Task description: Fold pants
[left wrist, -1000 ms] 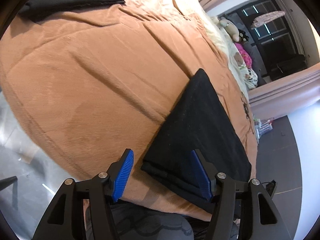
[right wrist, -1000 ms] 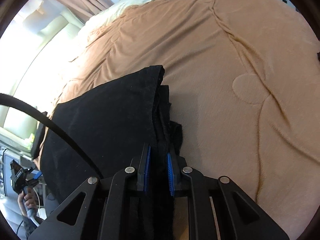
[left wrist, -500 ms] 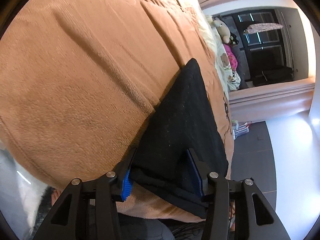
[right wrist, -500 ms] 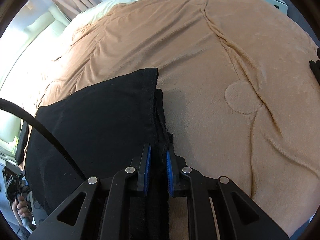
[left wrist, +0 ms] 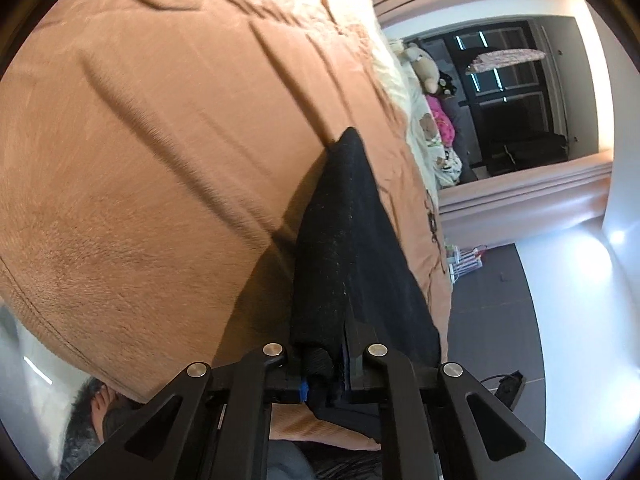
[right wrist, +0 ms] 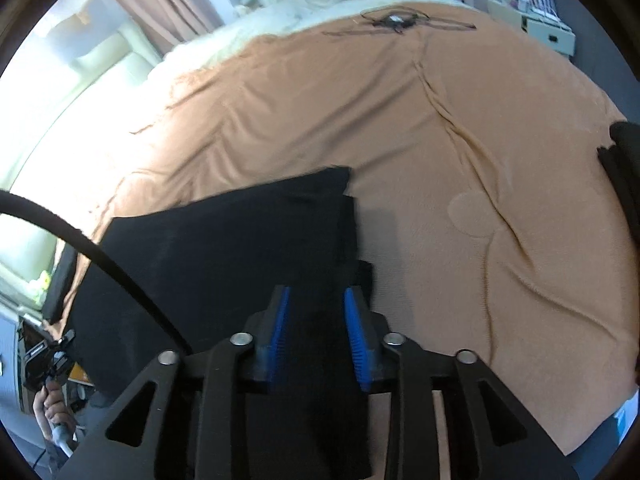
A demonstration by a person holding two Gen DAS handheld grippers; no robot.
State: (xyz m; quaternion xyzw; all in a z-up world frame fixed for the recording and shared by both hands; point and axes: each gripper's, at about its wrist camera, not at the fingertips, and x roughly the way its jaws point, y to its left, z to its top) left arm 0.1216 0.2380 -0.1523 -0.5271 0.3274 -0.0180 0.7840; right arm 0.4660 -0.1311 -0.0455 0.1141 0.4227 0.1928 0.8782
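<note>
pants: near end hidden behind the left tongs
dark cloth: cut off at 3 o'clock
bed: blurred

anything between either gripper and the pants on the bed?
Nothing visible. The left gripper is closing with a bunched pants edge between its pads. The right gripper is opening astride the pants, pads clear of cloth.

Pants on blanket
</note>
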